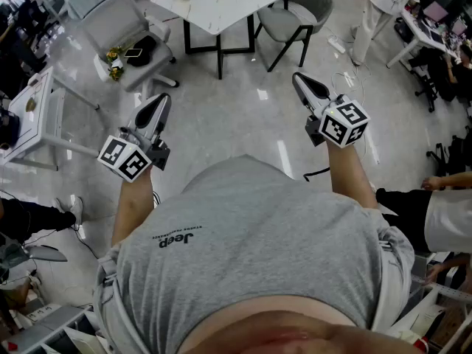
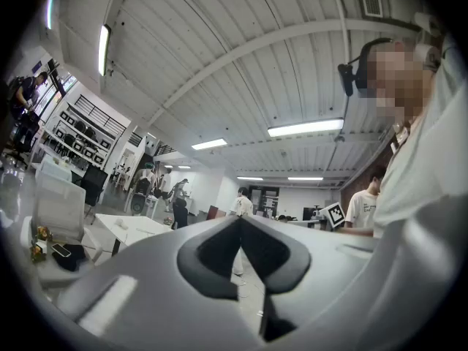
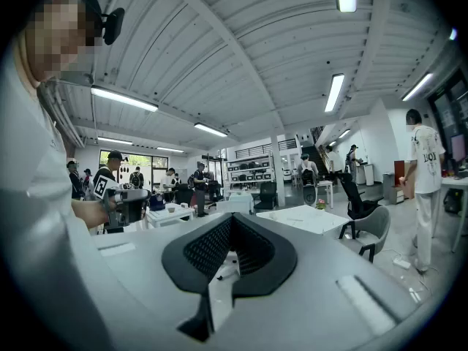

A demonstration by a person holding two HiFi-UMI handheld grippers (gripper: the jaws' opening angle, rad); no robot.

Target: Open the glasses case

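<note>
No glasses case can be found in any view, so the relation the next move depends on can't be fixed. Which way the case lies from either gripper, how its long axis runs and which hand is nearer are all unreadable, and nothing can be said of its look.

The white table (image 1: 221, 2) is taken as ref. The L gripper (image 1: 161, 100) is held over bare floor (image 1: 236, 116), on the near side of the table and to its left. The R gripper (image 1: 302, 81) is held near side and to its right. Both are well apart from the table and pointed roughly level toward it.

- **L gripper:** In the left gripper view its (image 2: 240, 219) jaws are seen brought together at the tips, w/ nothing btw. them. Only room and distant people are seen beyond.
- **R gripper:** In the right gripper view its (image 3: 230, 218) jaws are likewise seen closed tip to tip and empty. The table (image 3: 307, 218) is seen ahead and to the right.

The table top is seen to carry only a few small pale bits, none shaped like a case. A dark item (image 1: 140, 50) is seen on the seat of the grey chair (image 1: 122, 28) left of the table. It is too small to be identified, and it could possibly be a case, but that is only a guess.

Judged from this, the task is not yet under way. The case must be found first, prob. by turning toward a work surface, before a hand can be chosen.
</note>
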